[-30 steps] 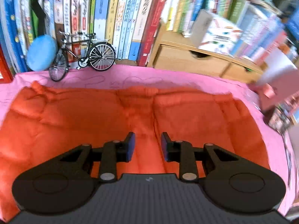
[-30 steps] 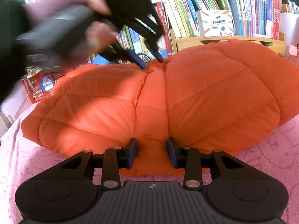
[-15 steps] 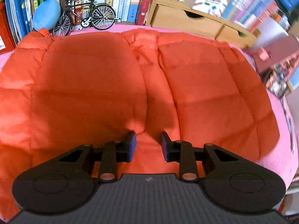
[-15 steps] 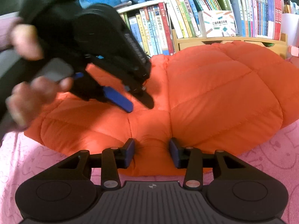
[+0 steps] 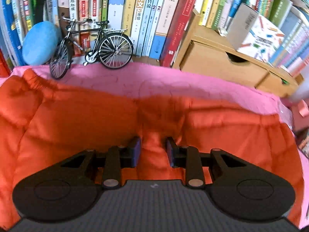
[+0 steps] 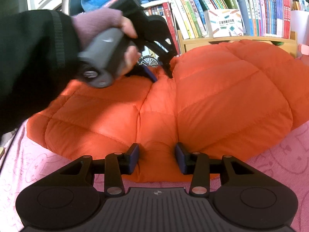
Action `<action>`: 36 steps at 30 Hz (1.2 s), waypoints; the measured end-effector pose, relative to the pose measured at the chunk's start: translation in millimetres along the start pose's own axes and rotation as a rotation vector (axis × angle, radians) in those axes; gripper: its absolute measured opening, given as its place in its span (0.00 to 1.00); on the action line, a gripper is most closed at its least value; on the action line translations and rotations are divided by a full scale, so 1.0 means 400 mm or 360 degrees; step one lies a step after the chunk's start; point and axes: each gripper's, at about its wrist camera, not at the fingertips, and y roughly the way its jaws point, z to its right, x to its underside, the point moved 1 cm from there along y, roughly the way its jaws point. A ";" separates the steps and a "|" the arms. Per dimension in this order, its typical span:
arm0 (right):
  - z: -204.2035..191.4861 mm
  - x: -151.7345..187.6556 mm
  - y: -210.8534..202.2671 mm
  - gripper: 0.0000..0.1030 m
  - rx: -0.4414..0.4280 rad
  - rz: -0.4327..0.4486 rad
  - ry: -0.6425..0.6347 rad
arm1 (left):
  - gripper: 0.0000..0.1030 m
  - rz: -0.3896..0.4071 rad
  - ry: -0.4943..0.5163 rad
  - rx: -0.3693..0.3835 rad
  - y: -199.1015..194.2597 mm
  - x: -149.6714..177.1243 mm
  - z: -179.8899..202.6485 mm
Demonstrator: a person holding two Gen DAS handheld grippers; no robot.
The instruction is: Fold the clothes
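An orange quilted puffer garment (image 6: 222, 100) lies spread across a surface covered with a pink cloth (image 6: 280, 154) printed with faint cartoon outlines. The garment is puffy, stitched into wide panels, with a narrow centre strip running from its near edge to its far edge.

In the right wrist view, the right tool (image 6: 156, 157) sits at the near edge of the garment. Its two blue-padded fingers (image 6: 133, 159) are set apart, one on each side of a bulge of orange fabric at the centre strip. The fabric fills the gap between them, but whether the pads are pressing it cannot be told.

Farther back in the same view, a hand (image 6: 108, 29) in a purple fingerless glove and dark sleeve holds the left tool (image 6: 161, 75) by its grey handle. Its tips point down at the far end of the centre strip, touching the fabric there.

In the left wrist view, the left tool (image 5: 153, 150) has a raised ridge of orange fabric between its blue-padded fingers (image 5: 136, 151), which stand a little apart. Whether it grips the ridge cannot be told.

Beyond the garment's far edge, a small black model bicycle (image 5: 90, 47) stands on the pink cloth, beside a blue round cushion (image 5: 39, 42). Behind them is a row of upright books (image 5: 146, 15) and a wooden drawer box (image 5: 222, 61).
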 end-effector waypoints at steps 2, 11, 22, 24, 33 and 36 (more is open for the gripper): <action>0.002 0.000 0.000 0.41 -0.0007 0.0000 0.0008 | 0.28 0.0020 0.0014 -0.0015 -0.012 -0.001 0.000; 0.000 0.006 -0.008 0.45 -0.0028 -0.0001 0.0012 | 0.32 0.0071 0.0227 0.0016 -0.138 0.090 -0.021; -0.008 0.007 -0.007 0.45 -0.0022 0.0000 0.0008 | 0.35 0.0082 0.0429 0.0028 -0.165 0.224 0.022; -0.009 0.009 -0.008 0.45 -0.0025 0.0000 0.0010 | 0.35 0.0086 0.0393 0.0000 -0.132 0.195 0.016; -0.013 0.017 -0.018 0.45 -0.0034 -0.0001 0.0019 | 0.34 0.0073 0.0238 -0.0119 0.010 0.065 0.007; -0.013 0.018 -0.021 0.45 -0.0043 0.0000 0.0025 | 0.33 0.0055 0.0194 -0.0126 0.041 0.033 0.005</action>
